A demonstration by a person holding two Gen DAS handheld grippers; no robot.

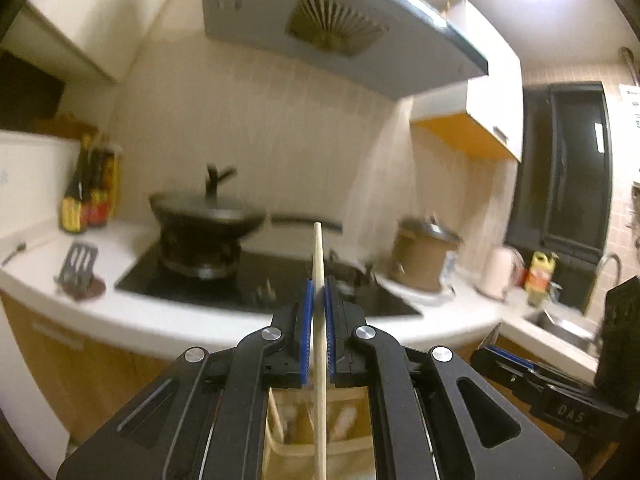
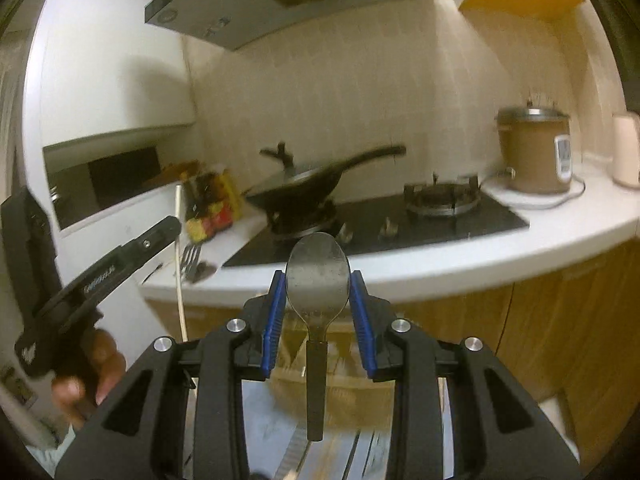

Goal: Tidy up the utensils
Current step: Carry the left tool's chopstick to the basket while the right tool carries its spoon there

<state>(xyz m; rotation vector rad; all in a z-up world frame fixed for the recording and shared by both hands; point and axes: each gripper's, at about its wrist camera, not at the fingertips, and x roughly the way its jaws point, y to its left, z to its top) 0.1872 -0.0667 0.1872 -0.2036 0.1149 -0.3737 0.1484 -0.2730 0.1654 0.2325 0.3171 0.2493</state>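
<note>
Between left gripper [image 1: 318, 300] pads: chopstick [image 1: 319, 320] pinched upright; right gripper [image 2: 319, 300] clamps spoon [image 2: 318, 280] bowl, both poised for dropping into organizer [image 1: 316, 420] below.

White counter [image 1: 168, 320]: hob [image 1: 248, 280], bottles [image 1: 90, 188], cooker [image 1: 426, 258].

Wok [image 1: 208, 216] and cooker [image 1: 424, 256] crowding countertop [image 1: 168, 320].

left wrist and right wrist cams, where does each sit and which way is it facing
Left wrist: sits on the left claw, faces the stove; its blue pads clamp a pale wooden chopstick, and the right claw shows at lower right.
Right wrist: sits on the right claw, faces the same stove; it grips a grey metal spoon, with the left claw at left.
Shared: black lidded wok, brown rice cooker.
</note>
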